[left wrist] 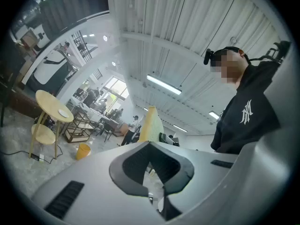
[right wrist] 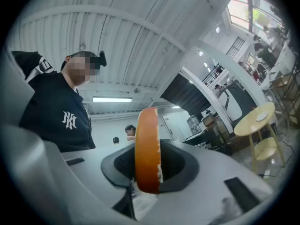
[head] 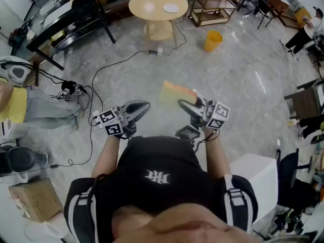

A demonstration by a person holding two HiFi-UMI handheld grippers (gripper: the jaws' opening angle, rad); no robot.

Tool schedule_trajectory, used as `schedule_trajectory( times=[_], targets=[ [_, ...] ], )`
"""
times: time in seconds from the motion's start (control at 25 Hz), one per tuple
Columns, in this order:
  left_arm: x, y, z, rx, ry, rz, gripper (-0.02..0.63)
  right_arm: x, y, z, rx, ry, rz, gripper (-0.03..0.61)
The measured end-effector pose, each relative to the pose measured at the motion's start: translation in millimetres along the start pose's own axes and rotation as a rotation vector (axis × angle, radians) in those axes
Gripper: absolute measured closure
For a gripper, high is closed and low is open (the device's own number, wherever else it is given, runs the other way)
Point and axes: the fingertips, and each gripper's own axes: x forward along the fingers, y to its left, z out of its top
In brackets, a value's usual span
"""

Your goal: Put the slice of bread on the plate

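While the person stands over the grey floor [head: 243, 85], the left gripper [head: 143, 106] sits near the body, its jaws pressed together and empty; just right of it, the right gripper [head: 182, 104] pinches the slice of bread [head: 174, 92] on edge, up in the air. Farther off stands a yellow bucket [head: 213, 40], and beyond it the plate [head: 171, 7] lies on the round bench [head: 147, 6]

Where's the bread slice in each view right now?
Head view: bread slice at centre, in the right gripper.
Left gripper view: bread slice at centre, beyond the jaws.
Right gripper view: bread slice at centre, edge-on between the jaws.
Shared landmark: round wooden table.
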Motion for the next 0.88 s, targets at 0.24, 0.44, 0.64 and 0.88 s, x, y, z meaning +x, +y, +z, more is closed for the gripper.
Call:
schedule_trajectory(
  times=[0.24, 0.44, 0.64, 0.88],
  targets=[
    [-13, -8, -17, -0.040, 0.002, 0.012, 0.601, -2, 16, -16, 0.031, 0.002, -0.020, 0.483],
    [-21, -11, -20, -0.050, -0.012, 0.038, 0.601, -1, 22, -19, 0.019, 0.010, -0.039, 0.483],
    [-30, -9, -10, -0.032, -0.027, 0.049, 0.601, 9, 24, -20, 0.023, 0.011, -0.030, 0.482],
    [-40, -16, -6, -0.030, -0.032, 0.048, 0.601, 10, 29, -28, 0.048, 0.023, -0.057, 0.482]
  ],
)
